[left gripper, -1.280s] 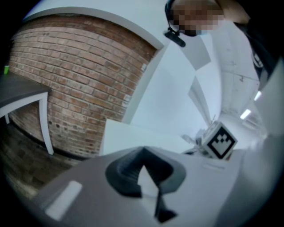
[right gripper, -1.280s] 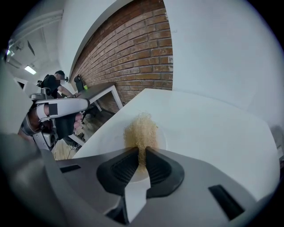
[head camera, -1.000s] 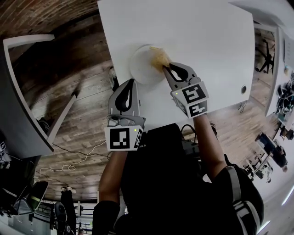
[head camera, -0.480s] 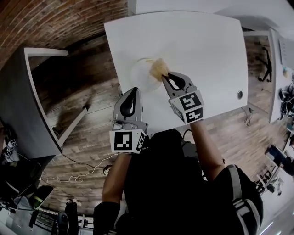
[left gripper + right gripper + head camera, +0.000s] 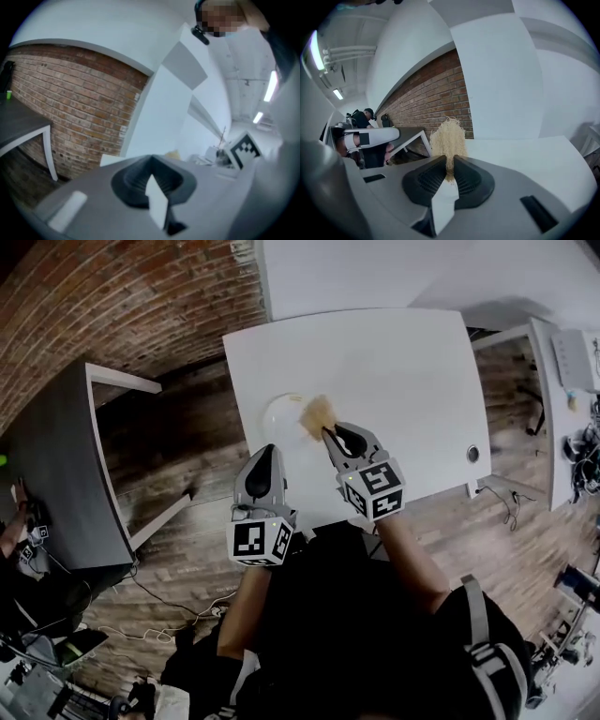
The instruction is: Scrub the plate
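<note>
The head view hangs high above the person and looks steeply down, with the white table toward 12 o'clock and both grippers in frame. The camera on the left gripper sits close behind its jaws, tilted up, with the brick wall at 9 o'clock. The camera on the right gripper looks level along its jaws, with the wall at 11 o'clock. All three views share the wall and the table.

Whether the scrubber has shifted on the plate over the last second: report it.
Yes, slightly: the fibre scrubber in the right gripper slid along the plate from its far-right rim to its mid-right rim, nearer the person.
</note>
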The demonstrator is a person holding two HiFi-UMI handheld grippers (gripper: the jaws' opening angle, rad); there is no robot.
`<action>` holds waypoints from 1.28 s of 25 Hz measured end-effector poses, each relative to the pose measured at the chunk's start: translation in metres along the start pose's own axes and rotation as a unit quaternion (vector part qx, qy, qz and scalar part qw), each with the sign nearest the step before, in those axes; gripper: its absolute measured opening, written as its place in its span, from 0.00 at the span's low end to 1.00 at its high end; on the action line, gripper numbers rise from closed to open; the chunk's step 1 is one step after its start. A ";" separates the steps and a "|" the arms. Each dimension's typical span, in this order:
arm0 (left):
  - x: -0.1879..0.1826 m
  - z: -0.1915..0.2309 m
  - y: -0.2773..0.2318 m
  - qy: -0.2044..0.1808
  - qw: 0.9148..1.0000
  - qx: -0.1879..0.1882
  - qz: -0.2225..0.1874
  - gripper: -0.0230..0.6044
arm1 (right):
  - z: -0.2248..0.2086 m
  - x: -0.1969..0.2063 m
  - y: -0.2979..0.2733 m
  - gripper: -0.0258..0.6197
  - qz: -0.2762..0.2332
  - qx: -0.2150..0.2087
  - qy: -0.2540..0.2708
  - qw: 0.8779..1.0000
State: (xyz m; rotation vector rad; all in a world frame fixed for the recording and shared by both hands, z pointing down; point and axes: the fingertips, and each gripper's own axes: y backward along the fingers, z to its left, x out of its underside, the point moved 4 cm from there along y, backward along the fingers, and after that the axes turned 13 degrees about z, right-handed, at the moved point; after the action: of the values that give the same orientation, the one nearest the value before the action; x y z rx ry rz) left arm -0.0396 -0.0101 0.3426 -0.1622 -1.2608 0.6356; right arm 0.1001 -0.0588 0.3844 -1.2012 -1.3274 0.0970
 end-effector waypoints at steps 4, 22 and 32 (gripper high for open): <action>-0.008 -0.013 0.009 -0.001 1.000 -0.008 -0.017 0.04 | 0.004 -0.004 0.020 0.11 -0.033 -0.008 0.001 0.999; -0.012 -0.044 0.048 -0.032 0.999 -0.025 -0.034 0.04 | 0.031 -0.004 0.079 0.10 -0.109 -0.036 0.026 0.993; -0.017 -0.044 0.048 -0.037 0.998 -0.028 -0.044 0.04 | 0.032 -0.008 0.087 0.10 -0.124 -0.038 0.027 0.991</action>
State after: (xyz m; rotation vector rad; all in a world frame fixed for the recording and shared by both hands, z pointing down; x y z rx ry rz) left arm -0.0187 0.0302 0.2924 -0.1294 -1.3499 0.5346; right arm 0.1209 -0.0057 0.3113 -1.0854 -1.4334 -0.1650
